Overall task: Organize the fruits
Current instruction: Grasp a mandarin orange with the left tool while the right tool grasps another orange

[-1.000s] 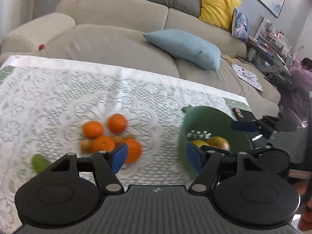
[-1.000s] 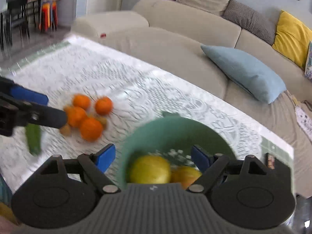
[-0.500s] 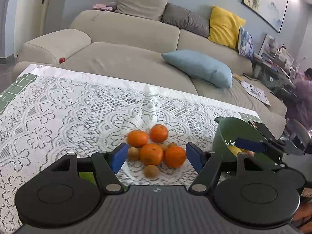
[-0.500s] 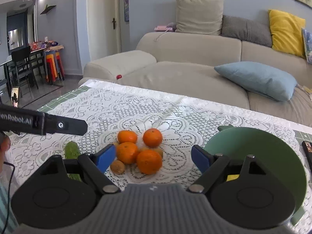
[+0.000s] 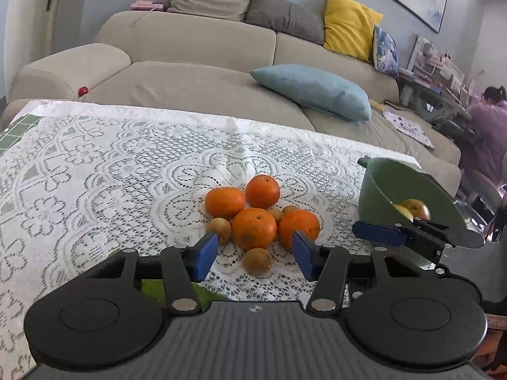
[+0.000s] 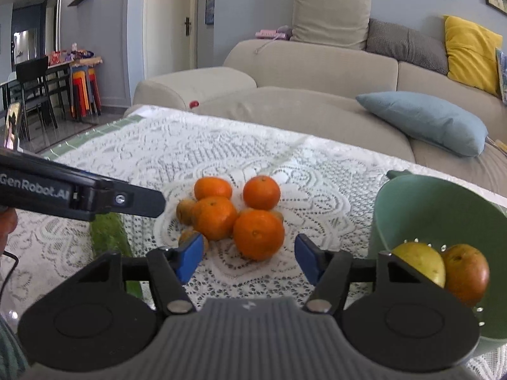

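Note:
A pile of oranges (image 5: 253, 228) (image 6: 258, 234) and small brown fruits (image 5: 257, 261) lies mid-table on the lace cloth. A green colander bowl (image 5: 377, 190) (image 6: 418, 209) stands to the right, holding a yellow fruit (image 6: 418, 262) and a reddish apple (image 6: 465, 272). A green cucumber (image 6: 107, 234) lies left of the pile, partly hidden. My left gripper (image 5: 255, 256) is open and empty, just short of the pile. My right gripper (image 6: 248, 258) is open and empty, close in front of the nearest orange; it also shows in the left wrist view (image 5: 380, 234).
The table carries a white lace cloth (image 5: 111, 174). A beige sofa (image 5: 190, 72) with a blue cushion (image 5: 313, 90) stands right behind the table. A person (image 5: 488, 126) sits at a desk far right. Chairs and stools (image 6: 47, 85) stand far left.
Both grippers have swung from the bowl side to face the orange pile and moved closer. The bowl now sits at the right of both views. Both stay open.

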`<state>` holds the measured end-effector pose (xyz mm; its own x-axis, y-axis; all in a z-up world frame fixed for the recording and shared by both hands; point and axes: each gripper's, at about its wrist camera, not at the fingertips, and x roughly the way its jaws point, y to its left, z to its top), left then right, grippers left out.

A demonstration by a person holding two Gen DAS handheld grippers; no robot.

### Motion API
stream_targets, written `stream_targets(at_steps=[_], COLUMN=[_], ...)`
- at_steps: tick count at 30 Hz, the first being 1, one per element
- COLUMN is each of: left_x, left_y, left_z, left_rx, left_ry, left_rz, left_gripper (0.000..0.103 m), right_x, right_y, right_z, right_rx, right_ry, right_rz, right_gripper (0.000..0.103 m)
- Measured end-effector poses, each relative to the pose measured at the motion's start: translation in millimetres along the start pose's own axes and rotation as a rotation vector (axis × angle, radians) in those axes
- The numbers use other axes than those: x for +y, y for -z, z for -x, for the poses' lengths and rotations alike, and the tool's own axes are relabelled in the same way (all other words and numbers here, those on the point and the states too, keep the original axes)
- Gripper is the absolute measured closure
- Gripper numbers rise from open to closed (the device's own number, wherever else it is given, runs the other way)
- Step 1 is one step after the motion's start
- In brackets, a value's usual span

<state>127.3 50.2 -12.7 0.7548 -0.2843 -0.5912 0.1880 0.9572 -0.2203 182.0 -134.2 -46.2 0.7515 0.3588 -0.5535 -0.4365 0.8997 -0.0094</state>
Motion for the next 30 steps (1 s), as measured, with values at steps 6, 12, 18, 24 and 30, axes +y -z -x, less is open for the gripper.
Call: stream_targets(at_steps=[6,12,18,24,30], left_x=[-6.3,-15.9,-13.1,-13.3,-12.9], left_y=[-3.5,-8.3,-7.4,-9.0,-8.7], left_z=[-25.0,-42.2,-60.4,-67.9,-67.7], left_rx=[0.038,0.053,0.085,0.1,0.099], left_ry=[-0.022,-0.043,-0.035,-0.039,-0.039], left_rz=[-0.053,-0.143,-0.119,-0.12,-0.125], left_gripper=[0.048,0.049,0.049,0.05,0.05], right_x=[-2.2,-8.7,-4.2,-8.7,-11.9], right_y=[-4.3,-9.0,-3.3,-2.7,-4.4], right_z=[-24.2,-42.7,-51.0,-61.5,-71.7], right_rx=[0.069,0.093,0.107,0.132,0.149], right_ry=[-0.014,-0.01,-0.019,-0.023,-0.052], right_rz=[0.064,0.108,0.123,0.101,0.081], right_gripper=[0.051,0.051,0.051,0.051,0.058])
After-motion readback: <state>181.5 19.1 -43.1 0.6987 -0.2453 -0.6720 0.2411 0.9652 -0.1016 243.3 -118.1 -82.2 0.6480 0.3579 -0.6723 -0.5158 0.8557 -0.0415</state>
